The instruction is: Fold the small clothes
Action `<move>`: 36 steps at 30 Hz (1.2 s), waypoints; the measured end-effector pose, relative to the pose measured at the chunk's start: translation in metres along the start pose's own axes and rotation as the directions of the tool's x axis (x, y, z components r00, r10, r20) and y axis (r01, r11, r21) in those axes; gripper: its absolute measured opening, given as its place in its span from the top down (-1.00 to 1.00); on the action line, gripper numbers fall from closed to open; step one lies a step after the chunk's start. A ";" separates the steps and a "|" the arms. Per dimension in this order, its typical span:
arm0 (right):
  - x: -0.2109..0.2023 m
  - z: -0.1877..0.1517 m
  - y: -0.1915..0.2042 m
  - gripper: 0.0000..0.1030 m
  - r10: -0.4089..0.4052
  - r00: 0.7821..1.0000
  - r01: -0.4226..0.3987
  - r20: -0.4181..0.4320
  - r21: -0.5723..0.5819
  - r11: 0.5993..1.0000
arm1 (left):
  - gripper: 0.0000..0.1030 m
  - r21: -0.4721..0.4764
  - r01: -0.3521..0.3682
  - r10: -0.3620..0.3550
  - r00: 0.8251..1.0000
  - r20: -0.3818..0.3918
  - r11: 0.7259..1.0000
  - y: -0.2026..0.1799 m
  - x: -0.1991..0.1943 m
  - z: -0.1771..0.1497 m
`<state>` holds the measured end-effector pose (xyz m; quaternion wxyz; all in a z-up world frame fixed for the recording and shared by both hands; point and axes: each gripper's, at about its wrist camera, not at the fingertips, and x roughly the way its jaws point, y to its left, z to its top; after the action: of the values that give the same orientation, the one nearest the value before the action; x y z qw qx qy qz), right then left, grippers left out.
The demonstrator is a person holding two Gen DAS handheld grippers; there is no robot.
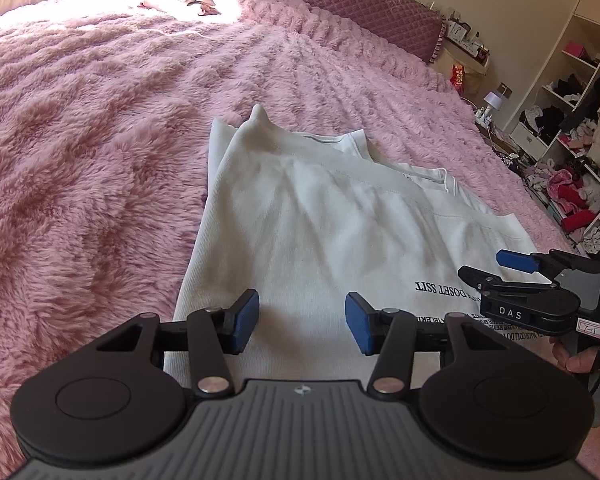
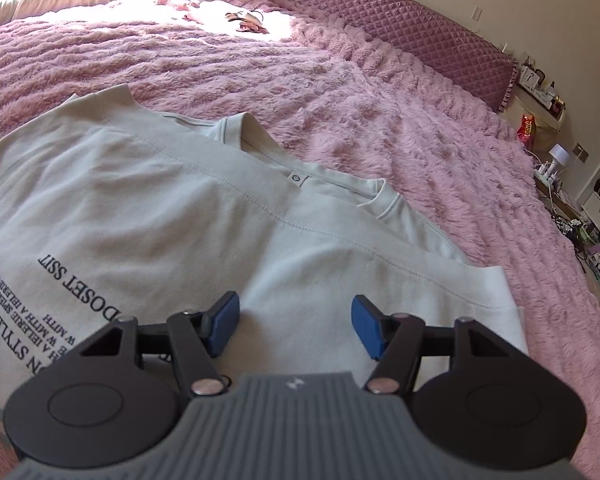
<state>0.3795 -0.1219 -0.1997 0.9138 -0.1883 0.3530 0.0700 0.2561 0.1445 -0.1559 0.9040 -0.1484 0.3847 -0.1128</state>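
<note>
A pale grey-white T-shirt (image 1: 308, 224) with black printed text lies on the pink fluffy bed cover, with both sides folded over the middle. It also shows in the right wrist view (image 2: 204, 220), collar toward the far side. My left gripper (image 1: 302, 322) is open and empty, just above the shirt's near left part. My right gripper (image 2: 294, 328) is open and empty over the shirt's near right part. The right gripper also shows in the left wrist view (image 1: 496, 266), with blue pads apart.
The pink fluffy cover (image 1: 80, 152) spreads all around the shirt. A purple quilted headboard (image 1: 348, 0) runs along the far side. A small item (image 2: 248, 20) lies in the sunlit patch. Open shelves with clothes (image 1: 572, 120) stand at the right.
</note>
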 end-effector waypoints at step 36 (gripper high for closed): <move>-0.136 -0.039 0.076 -0.17 0.080 0.989 -0.077 0.125 -0.022 0.997 | -0.15 -0.064 -0.049 0.052 0.997 0.052 0.997 0.051 -0.037 0.038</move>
<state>0.2351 -0.0672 -0.1575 0.9291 -0.1771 0.3015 0.1205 0.2632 0.2106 -0.1246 0.9114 -0.1701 0.3673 -0.0737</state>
